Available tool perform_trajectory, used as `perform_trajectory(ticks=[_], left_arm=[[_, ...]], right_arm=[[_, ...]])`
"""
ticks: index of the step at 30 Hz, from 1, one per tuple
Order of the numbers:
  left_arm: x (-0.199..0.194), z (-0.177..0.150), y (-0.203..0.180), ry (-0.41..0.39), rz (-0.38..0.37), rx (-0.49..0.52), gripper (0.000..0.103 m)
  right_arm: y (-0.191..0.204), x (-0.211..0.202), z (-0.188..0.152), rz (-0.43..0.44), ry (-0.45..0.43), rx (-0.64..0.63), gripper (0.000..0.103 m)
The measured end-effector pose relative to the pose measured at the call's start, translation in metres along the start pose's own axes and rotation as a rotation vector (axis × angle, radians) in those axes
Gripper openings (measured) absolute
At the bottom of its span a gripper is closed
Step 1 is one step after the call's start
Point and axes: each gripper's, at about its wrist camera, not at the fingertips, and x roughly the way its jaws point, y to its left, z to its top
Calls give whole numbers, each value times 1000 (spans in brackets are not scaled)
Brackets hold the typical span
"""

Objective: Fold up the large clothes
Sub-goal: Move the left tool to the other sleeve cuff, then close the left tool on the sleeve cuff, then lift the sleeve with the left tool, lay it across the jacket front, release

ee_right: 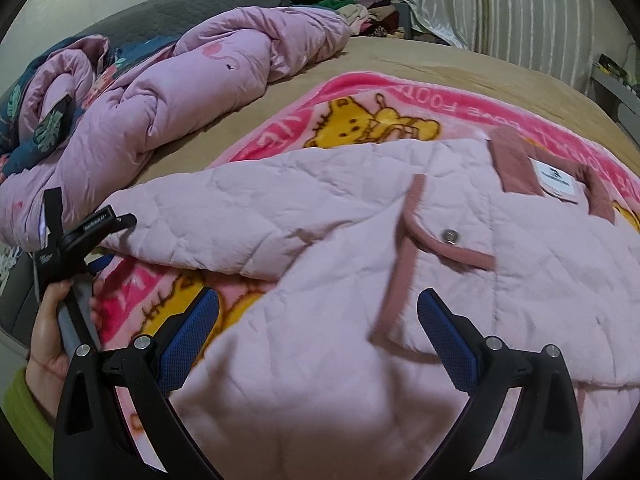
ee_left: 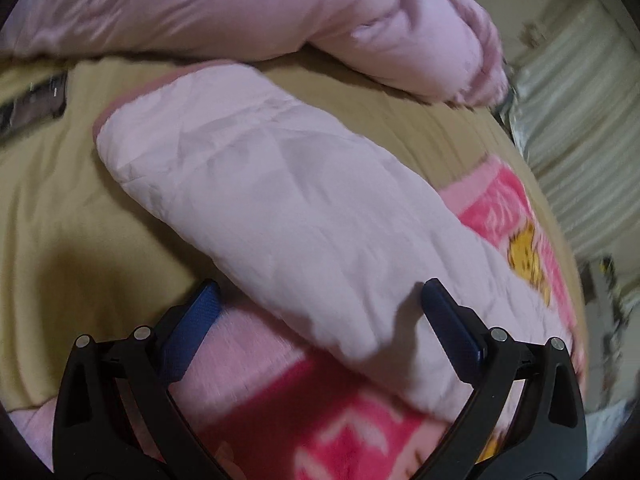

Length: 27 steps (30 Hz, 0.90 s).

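A pale pink quilted jacket [ee_right: 360,280] with darker pink trim, a snap button and a collar label lies on a pink cartoon-bear blanket [ee_right: 360,92] on a bed. Its sleeve [ee_left: 272,208] stretches across the left wrist view, cuff to the upper left. My left gripper [ee_left: 320,292] is open, jaws wide, hovering over the sleeve near its shoulder end, holding nothing. My right gripper [ee_right: 316,300] is open over the jacket's front body, empty. The left gripper [ee_right: 96,240] also shows at the left edge of the right wrist view, beside the sleeve, held by a hand.
A bunched pink comforter [ee_right: 168,92] lies along the far left of the tan bed sheet [ee_right: 460,68]. A pile of clothes [ee_right: 360,4] sits at the far end. Pale curtains [ee_right: 500,8] hang on the right. A dark object [ee_left: 36,100] lies on the sheet at left.
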Motion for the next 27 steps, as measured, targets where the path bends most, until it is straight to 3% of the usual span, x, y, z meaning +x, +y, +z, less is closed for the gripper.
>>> perform_trajectory(ticks=[4,5,6,7,8,11,27], left_arm=[[4,14,12,-9,-31,-81,94],[4,18,12,-17,-46,-81,89],[3,20,11,-25,-51,-74,68],[0,22,10,-34,-33,-61,57],[-3,25,9,-45,-29,-54,34],[-18,32,3,-68,-65,-22,17],[-141,23,-109,-282,-159,213,12]], right_arm=[[-16,-17,-8,-25,-7,18,99],[-22,-23,-10,-34,-9,26,99],[-27,-26,-12,-38,-11,31,99],[-32,-31,-14,-46,-14,38,99],[-38,-35,-16,-54,-18,44,99],[-53,-46,-20,-73,-27,66,99],[-114,-108,-45,-97,-121,178,99]])
